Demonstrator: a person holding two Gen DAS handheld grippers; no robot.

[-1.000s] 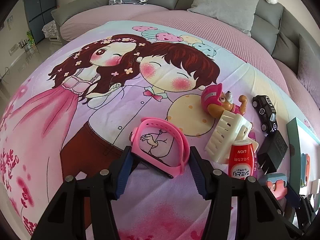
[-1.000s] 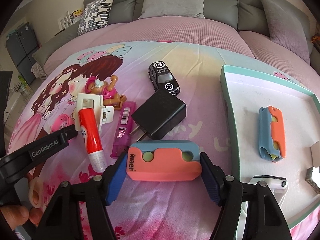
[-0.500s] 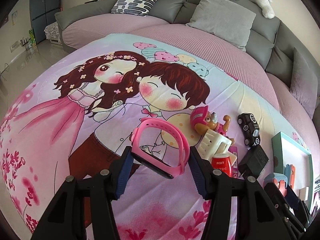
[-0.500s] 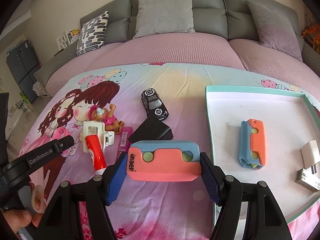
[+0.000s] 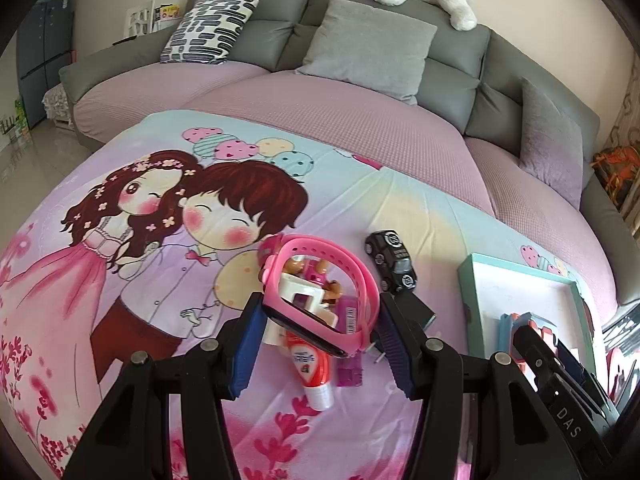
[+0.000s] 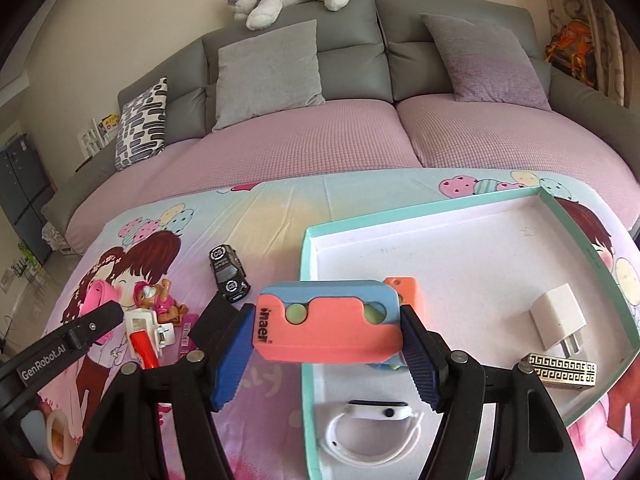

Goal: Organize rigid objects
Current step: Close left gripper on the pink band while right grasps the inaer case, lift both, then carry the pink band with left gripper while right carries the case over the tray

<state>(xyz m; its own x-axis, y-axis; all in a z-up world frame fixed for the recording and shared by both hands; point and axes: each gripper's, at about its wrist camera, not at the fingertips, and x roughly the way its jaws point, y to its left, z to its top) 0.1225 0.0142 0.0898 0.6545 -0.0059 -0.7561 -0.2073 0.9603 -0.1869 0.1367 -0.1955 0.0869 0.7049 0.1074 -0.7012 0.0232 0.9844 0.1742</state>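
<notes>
1. Pinching a pink watch [image 5: 320, 300], the left gripper [image 5: 320, 336] holds it above the bedsheet [image 5: 120, 280].
2. Right gripper [image 6: 328, 344] jaws clamp a coral-and-blue block [image 6: 328, 328] over the teal tray [image 6: 306, 260] edge.

A grey sofa [image 6: 360, 60] with cushions [image 5: 368, 48] curves against a cream wall [image 6: 120, 20] — glossy tiled floor [image 5: 28, 156] alongside.

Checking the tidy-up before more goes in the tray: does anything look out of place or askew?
Nothing is damaged or spilled. A cluster still lies outside the tray on the blanket: black toy car, toothpaste tube, pup figure.
</notes>
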